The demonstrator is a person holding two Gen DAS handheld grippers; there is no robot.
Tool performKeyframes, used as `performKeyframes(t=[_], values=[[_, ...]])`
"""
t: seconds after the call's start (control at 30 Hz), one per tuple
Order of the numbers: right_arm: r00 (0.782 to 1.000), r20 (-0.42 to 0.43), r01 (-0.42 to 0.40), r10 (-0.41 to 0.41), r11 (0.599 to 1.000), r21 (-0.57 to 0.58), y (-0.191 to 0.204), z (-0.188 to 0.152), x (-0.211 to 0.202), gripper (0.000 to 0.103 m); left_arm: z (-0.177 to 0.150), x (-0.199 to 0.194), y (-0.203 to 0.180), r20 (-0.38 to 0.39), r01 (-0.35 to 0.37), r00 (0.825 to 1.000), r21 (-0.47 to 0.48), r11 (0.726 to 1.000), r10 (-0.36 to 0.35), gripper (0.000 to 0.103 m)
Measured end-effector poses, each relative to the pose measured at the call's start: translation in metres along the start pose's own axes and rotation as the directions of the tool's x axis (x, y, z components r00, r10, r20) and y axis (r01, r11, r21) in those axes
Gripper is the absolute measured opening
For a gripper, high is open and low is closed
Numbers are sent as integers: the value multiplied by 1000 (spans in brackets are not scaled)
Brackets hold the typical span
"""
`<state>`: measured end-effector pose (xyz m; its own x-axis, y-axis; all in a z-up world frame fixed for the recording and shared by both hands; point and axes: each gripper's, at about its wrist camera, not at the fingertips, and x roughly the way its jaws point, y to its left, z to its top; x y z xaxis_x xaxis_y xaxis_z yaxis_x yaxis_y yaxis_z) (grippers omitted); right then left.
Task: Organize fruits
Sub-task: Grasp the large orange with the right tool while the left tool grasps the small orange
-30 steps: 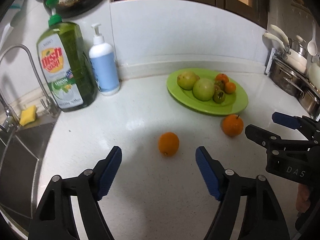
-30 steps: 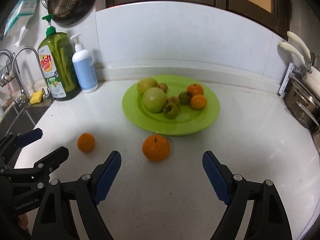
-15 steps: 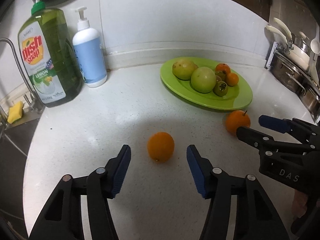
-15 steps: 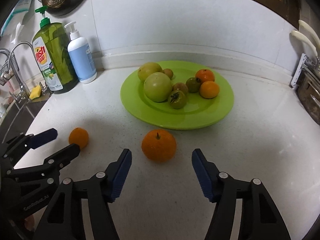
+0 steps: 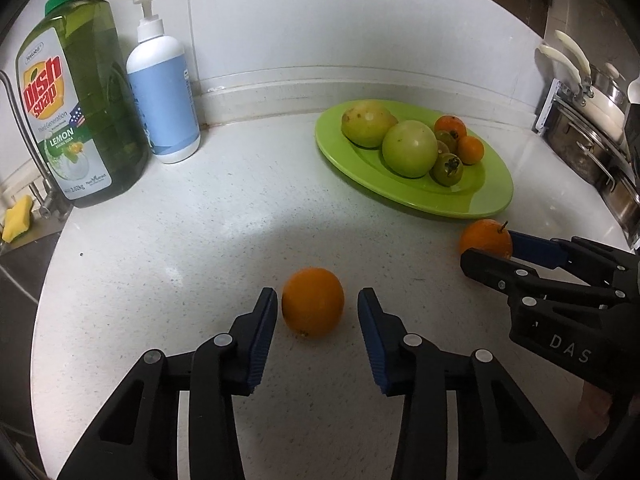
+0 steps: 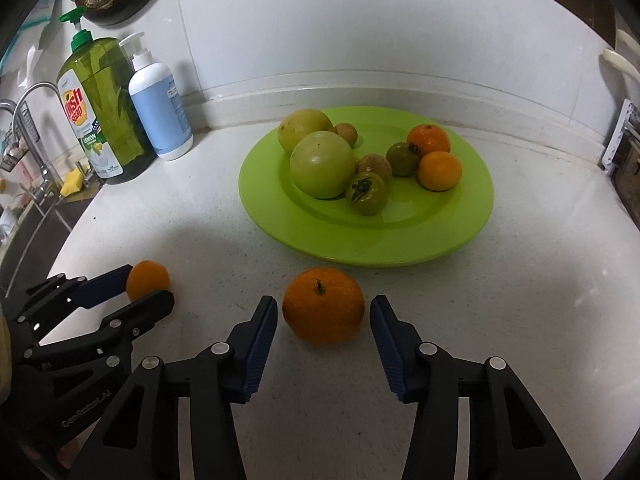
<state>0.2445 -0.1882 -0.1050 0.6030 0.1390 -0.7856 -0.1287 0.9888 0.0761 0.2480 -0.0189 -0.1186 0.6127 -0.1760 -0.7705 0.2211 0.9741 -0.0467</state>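
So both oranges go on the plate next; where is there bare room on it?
The near half of the green plate is bare, as is its right rim beyond the two small oranges. The far-left part is crowded: two big green fruits with smaller ones packed beside them.

Counter [image 6: 540, 280] layout: plate [image 6: 400, 248] sits toward the back wall, fruit pile [image 6: 322, 164] on it, mostly on its left half. Two oranges lie on the counter in front of the plate, off it: stemmed orange [image 6: 323, 305] just before the plate's front rim, smaller orange [image 5: 313, 307] well to its left. Dish soap bottle [image 5: 80, 112] and pump bottle [image 5: 164, 96] stand side by side at back left, pump bottle on the right. Sink tap [image 6: 28, 120] further left. Pots [image 5: 596, 136] at far right.
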Motion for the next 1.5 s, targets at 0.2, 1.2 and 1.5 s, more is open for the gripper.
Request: performKeyframes(t=[0.2, 1.2, 1.5], values=[[1000, -5, 2, -2, 1000, -9, 1, 1, 3, 45, 2, 5, 1, -17, 3, 1000, -5, 1000, -3, 32], [999, 46, 0, 0, 1000, 8, 0, 1, -35, 43, 14, -30, -15, 50, 43, 998, 12, 999, -43, 32], [995, 99, 17, -19, 1000, 19, -9, 11, -61, 43, 28, -47, -29, 105, 63, 992, 56, 996, -68, 32]])
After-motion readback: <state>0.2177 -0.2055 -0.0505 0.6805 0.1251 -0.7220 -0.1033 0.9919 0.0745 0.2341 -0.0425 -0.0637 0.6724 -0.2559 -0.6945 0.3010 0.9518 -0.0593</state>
